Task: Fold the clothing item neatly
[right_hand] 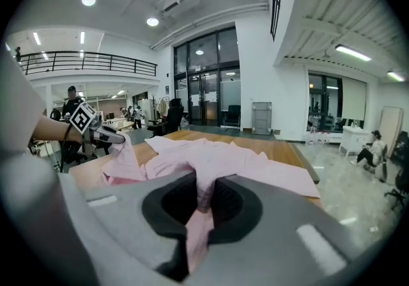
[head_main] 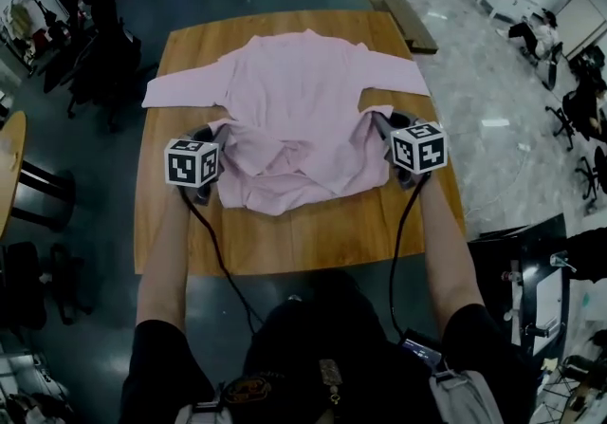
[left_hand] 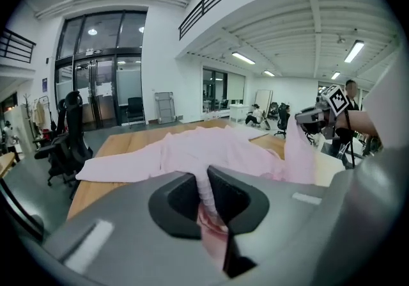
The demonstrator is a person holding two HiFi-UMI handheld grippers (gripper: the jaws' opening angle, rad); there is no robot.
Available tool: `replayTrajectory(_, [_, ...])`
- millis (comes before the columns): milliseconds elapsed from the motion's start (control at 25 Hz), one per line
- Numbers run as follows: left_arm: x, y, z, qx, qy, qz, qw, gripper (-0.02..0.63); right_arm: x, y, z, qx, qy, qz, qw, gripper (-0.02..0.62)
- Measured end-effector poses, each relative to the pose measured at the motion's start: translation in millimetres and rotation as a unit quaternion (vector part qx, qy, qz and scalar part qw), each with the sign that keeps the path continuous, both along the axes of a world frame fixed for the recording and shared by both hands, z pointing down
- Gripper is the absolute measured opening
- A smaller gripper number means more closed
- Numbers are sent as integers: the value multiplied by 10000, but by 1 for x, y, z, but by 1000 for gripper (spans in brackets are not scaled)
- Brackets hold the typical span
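Note:
A pink long-sleeved shirt (head_main: pixel 303 90) lies on the wooden table (head_main: pixel 285 242), its sleeves spread to both sides at the far end. The near hem is lifted and folded over the body. My left gripper (head_main: pixel 216 133) is shut on the shirt's left hem corner, and my right gripper (head_main: pixel 384 120) is shut on the right hem corner. In the left gripper view the pink cloth (left_hand: pixel 192 150) runs up between the closed jaws of the left gripper (left_hand: pixel 206 192). In the right gripper view the cloth (right_hand: pixel 217 157) is pinched the same way by the right gripper (right_hand: pixel 204 198).
A dark office chair (head_main: pixel 100 62) stands left of the table, and a round wooden table edge (head_main: pixel 9 166) is further left. A wooden bench (head_main: pixel 394 5) lies beyond the far right corner. More chairs (head_main: pixel 579 114) stand at the right.

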State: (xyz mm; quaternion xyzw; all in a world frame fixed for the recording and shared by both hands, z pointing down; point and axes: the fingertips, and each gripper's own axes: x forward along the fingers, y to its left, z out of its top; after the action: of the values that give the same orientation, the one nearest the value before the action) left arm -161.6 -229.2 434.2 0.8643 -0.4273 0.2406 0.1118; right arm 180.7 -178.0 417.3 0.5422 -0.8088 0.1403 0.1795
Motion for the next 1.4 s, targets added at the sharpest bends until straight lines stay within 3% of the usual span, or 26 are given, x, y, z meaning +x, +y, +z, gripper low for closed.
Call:
replayTrajectory(320, [-3, -57, 52, -542, -519, -523, 9958, 23, 28, -69, 61, -752, 11, -89, 9971, 17])
replayTrajectory(760, [-10, -95, 124, -1064, -1161, -611, 9856, 23, 40, -100, 144, -1813, 496, 241, 9819, 17])
replayTrajectory(1000, [-15, -108, 149, -1280, -1124, -744, 9826, 23, 46, -104, 175, -2274, 704, 444, 9702, 18])
replayTrajectory(1160, [-14, -110, 148, -1255, -1069, -696, 9839, 27, 46, -106, 181, -2281, 587, 504, 9706, 22])
replayTrajectory(1240, [-17, -107, 142, -1258, -933, -714, 9851, 54, 46, -104, 177, -2276, 496, 497, 9712, 40])
replayTrajectory(1400, [-20, -98, 116, -1134, -640, -607, 9896, 172, 52, -94, 156, -2205, 321, 528, 9734, 114])
